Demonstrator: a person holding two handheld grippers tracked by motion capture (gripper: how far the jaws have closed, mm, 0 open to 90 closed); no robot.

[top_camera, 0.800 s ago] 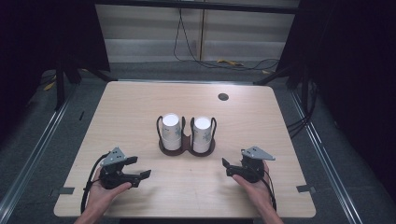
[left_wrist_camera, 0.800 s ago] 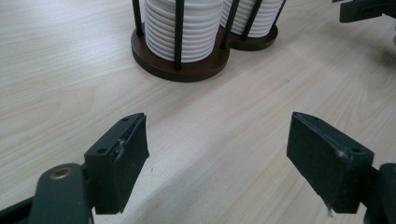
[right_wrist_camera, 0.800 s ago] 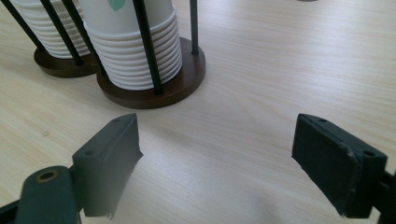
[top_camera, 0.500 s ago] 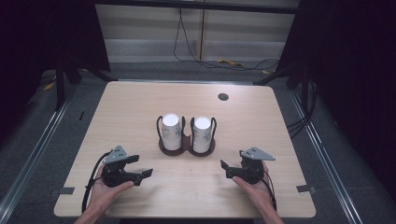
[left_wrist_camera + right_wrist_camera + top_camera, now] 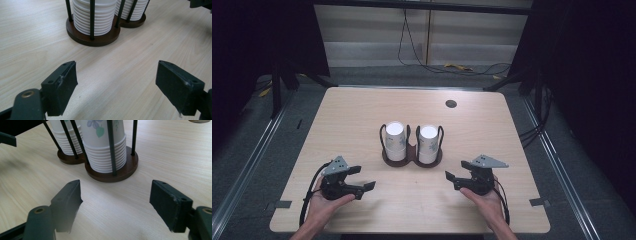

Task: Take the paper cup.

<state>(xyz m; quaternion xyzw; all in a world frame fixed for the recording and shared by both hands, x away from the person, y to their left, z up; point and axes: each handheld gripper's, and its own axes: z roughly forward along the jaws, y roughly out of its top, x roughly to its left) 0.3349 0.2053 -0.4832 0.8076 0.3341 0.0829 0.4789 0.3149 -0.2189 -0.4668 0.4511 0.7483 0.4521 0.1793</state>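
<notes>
Approach step judged: left gripper [image 5: 364,183] and right gripper [image 5: 451,177] held wide open, empty, near cups [image 5: 395,141]; next, one stack's top cup to be gripped.

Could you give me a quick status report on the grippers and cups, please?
Left gripper and right gripper open, empty. Cup stacks upright in holder, untouched. Nothing between.
</notes>
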